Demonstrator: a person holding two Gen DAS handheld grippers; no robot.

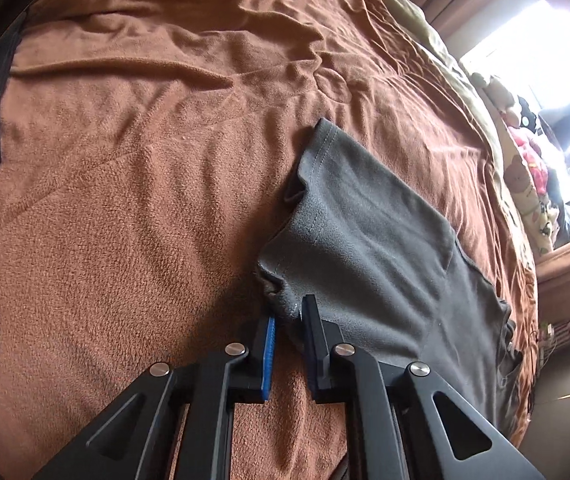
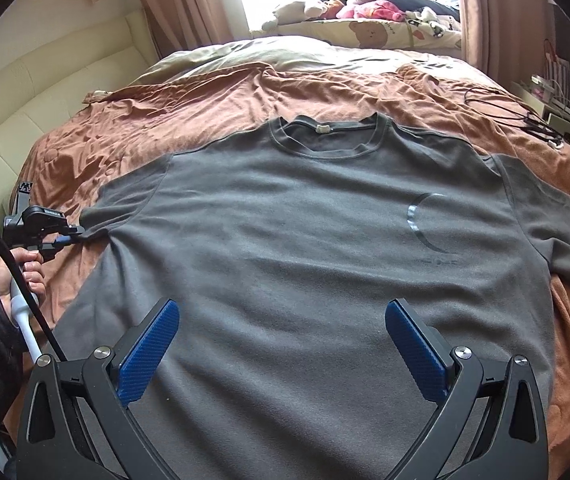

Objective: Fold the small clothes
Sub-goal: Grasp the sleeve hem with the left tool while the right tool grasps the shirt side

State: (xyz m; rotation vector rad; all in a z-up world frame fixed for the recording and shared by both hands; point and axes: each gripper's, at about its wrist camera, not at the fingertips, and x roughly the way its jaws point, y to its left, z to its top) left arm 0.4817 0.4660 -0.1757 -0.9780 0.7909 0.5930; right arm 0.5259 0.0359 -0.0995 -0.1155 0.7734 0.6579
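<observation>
A dark grey T-shirt (image 2: 285, 220) lies flat and face up on the bed, collar toward the far side, both short sleeves spread. In the right wrist view my left gripper (image 2: 73, 237) sits at the tip of the left-hand sleeve (image 2: 125, 204), held by a hand (image 2: 25, 276). In the left wrist view the left gripper (image 1: 289, 312) is shut on the bunched hem of that sleeve (image 1: 281, 284), with the T-shirt (image 1: 365, 240) stretching away to the right. My right gripper (image 2: 283, 312) hovers open over the shirt's lower middle, nothing between its blue pads (image 2: 147, 356).
A rumpled brown blanket (image 2: 165, 96) covers the bed under the shirt. Plush toys (image 2: 365, 8) line the window sill beyond the bed. Black cables (image 2: 525, 120) lie at the bed's right edge. A cream padded wall (image 2: 45, 100) runs along the left.
</observation>
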